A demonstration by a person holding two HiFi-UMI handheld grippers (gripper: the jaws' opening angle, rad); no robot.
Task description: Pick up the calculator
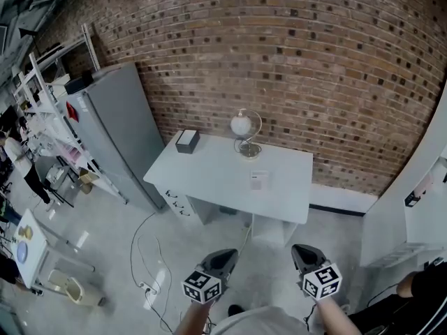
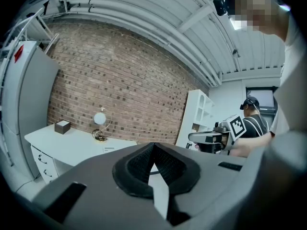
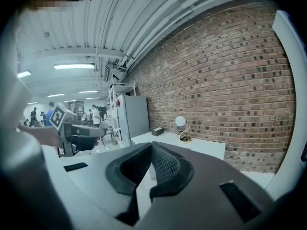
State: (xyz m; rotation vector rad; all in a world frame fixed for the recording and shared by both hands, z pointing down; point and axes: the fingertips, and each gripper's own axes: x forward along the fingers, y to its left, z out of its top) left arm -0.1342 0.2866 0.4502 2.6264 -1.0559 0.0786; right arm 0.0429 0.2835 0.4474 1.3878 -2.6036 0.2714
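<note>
Brick wall (image 1: 279, 61) runs behind the white desk (image 1: 216, 173), which stands pushed up against it, so the desk can be approached only from the front and the sides. Against the desk's left end stands a tall grey cabinet (image 1: 119, 131), closing that side off.

On the near side of the desk, well apart from it and over the floor, both tools are held out side by side. The left gripper (image 1: 225, 258) and the right gripper (image 1: 302, 251) each point toward the desk, dipped slightly. Each has its jaws together with nothing between them. That suits an approach, I judge, since nothing is within reach yet.

At the back of the desk, close to the wall, stands a white globe (image 1: 244, 132) in a metal arc. A small dark box (image 1: 186, 140) with a pale top sits at the desk's back left corner. Both are clear of the front working area.

The calculator (image 1: 258, 180), as I take the small flat pale thing to be, lies alone on the desk. It is in front of the globe, right of the middle, with bare desktop all round it. Lying flat, it will likely need open jaws brought over an edge. The task looks barely begun.
</note>
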